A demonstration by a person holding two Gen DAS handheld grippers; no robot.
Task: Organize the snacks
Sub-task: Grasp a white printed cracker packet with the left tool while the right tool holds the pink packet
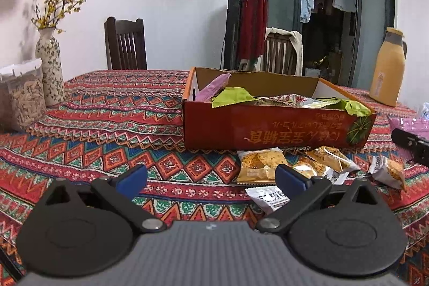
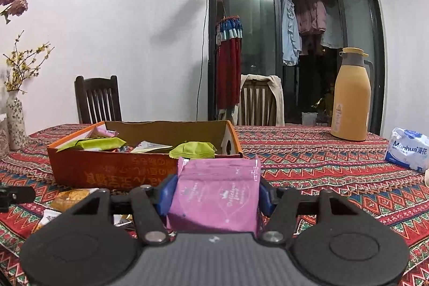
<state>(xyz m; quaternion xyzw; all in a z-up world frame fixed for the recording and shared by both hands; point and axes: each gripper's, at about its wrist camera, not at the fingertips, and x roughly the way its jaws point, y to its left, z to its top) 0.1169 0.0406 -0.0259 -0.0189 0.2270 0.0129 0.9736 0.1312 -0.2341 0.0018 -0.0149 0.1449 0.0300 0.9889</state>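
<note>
Our right gripper point(image 2: 215, 195) pinches the pink packet point(image 2: 217, 195) upright, the orange box point(image 2: 120, 173) ahead and leftward (nearer this hand); our left gripper point(image 1: 211, 176) gapes empty beside loose snacks point(image 1: 258, 161).

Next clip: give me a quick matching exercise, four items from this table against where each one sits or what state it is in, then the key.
Items:
1. pink packet
2. left tool
3. green packets
4. yellow flask

States:
A. open, nothing between the pads
B. inside the orange box
C. clamped in the right tool
D. upright on the tablecloth

Pairs: 1-C, 2-A, 3-B, 4-D
</note>
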